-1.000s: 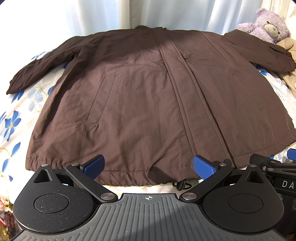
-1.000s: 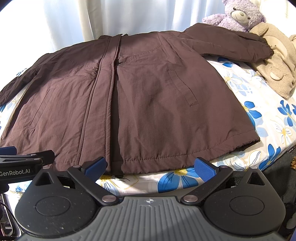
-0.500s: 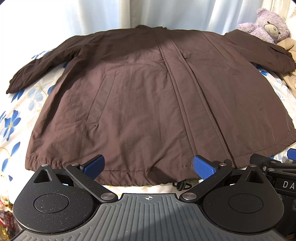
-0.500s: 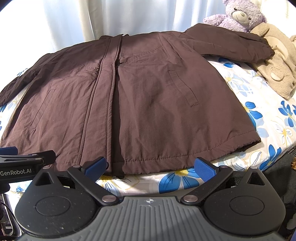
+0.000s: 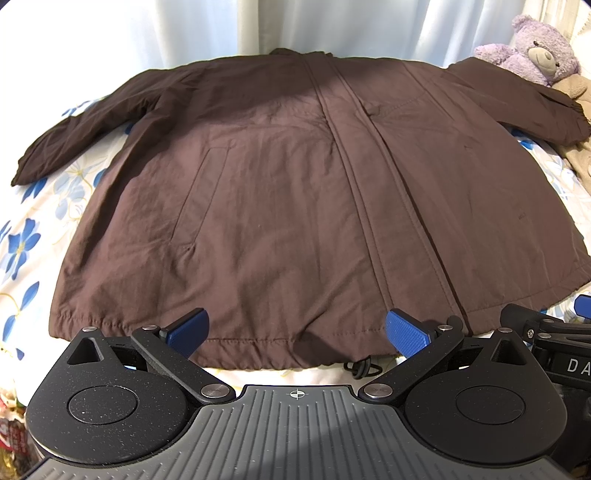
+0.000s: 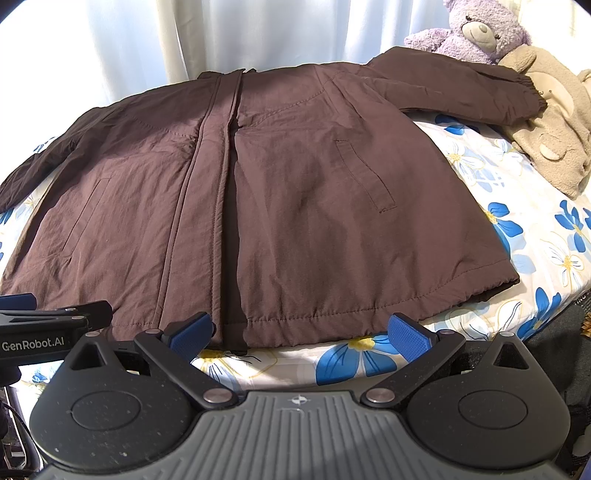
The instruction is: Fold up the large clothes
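Left wrist view: one brown jacket [image 5: 295, 206] lies spread flat on the floral bedsheet [image 5: 33, 236]; the left gripper [image 5: 295, 328] is spread wide at its near hem, holding nothing.

Right wrist view: the right gripper [image 6: 299, 332] gapes likewise, empty; two plush toys, one purple bear [image 6: 476, 33] and one beige plush [image 6: 554, 122], sit far right.

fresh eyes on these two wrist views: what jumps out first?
A big dark brown jacket spread flat, front up and sleeves out, covers most of the blue-flowered bedsheet. Behind its right sleeve, at the far right corner, sit a purple teddy bear and a beige plush toy. Near the hem, the left hand-held gripper and right hand-held gripper both stand open and hold nothing.
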Demonstrator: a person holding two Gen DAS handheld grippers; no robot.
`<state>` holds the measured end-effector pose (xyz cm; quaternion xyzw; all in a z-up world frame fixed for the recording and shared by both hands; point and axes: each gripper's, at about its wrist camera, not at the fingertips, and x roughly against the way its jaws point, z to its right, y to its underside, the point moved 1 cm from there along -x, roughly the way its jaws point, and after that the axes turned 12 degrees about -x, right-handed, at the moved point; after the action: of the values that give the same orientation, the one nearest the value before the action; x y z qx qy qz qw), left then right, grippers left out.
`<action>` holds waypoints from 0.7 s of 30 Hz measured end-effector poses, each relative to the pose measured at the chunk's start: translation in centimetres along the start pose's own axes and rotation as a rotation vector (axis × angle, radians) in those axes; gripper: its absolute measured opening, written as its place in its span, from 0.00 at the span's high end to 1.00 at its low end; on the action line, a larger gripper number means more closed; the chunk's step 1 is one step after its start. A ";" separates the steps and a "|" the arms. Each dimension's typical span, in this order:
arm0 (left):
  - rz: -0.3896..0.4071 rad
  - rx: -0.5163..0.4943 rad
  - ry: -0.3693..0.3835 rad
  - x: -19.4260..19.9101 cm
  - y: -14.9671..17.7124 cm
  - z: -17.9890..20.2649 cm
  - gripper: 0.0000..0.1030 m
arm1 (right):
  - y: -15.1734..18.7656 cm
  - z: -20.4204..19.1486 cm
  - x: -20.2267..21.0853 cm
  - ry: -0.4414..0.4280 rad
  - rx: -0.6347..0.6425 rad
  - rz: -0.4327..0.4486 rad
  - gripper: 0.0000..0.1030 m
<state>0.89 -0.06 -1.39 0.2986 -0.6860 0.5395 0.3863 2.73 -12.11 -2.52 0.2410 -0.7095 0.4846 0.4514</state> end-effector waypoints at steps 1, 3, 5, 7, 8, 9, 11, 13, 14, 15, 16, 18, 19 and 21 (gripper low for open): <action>-0.001 0.001 0.001 0.0 0.0 0.0 0.00 | 0.0 0.0 0.0 0.000 -0.001 0.000 0.01; -0.001 0.002 0.001 -0.1 0.1 0.1 0.00 | 0.0 0.0 0.0 -0.001 -0.001 0.000 0.01; -0.002 0.001 0.002 -0.1 0.1 0.2 0.00 | 0.0 0.1 0.0 -0.003 -0.001 0.000 0.01; -0.004 0.000 0.003 -0.2 0.1 0.2 0.00 | 0.0 0.0 0.0 -0.003 -0.001 0.000 0.01; -0.005 -0.001 0.004 -0.2 0.1 0.2 0.00 | 0.0 0.0 0.0 -0.004 -0.002 0.001 0.01; -0.005 0.000 0.005 -0.2 0.1 0.1 0.00 | 0.0 0.0 0.0 -0.004 -0.002 0.001 0.01; -0.006 0.002 0.005 -0.2 0.1 0.1 0.00 | 0.0 0.1 -0.1 -0.008 -0.006 0.002 0.01; -0.007 0.005 0.007 -0.2 0.1 0.1 0.00 | 0.0 0.1 -0.1 -0.014 -0.011 0.003 0.01; -0.007 0.006 0.008 -0.2 0.0 0.0 0.00 | -0.1 0.1 -0.1 -0.019 -0.013 0.004 0.01; -0.008 0.007 0.010 -0.2 -0.1 -0.1 0.00 | -0.1 0.2 -0.1 -0.023 -0.015 0.004 0.01; -0.009 0.007 0.012 -0.2 -0.1 -0.1 0.00 | -0.1 0.2 -0.1 -0.025 -0.017 0.005 0.01; -0.006 0.011 0.025 -0.3 -0.4 -0.2 0.00 | -0.2 0.3 -0.2 -0.038 -0.021 0.009 0.01; -0.001 0.016 0.040 -0.3 -0.5 -0.3 0.00 | -0.3 0.4 -0.2 -0.045 -0.027 0.013 0.01; 0.004 0.026 0.071 -0.5 -0.9 -0.6 0.00 | -0.5 0.8 -0.2 -0.077 -0.048 0.045 0.01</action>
<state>2.05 0.29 -1.28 0.2828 -0.6653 0.5597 0.4053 2.91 -13.02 -2.53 0.2324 -0.7430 0.4678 0.4185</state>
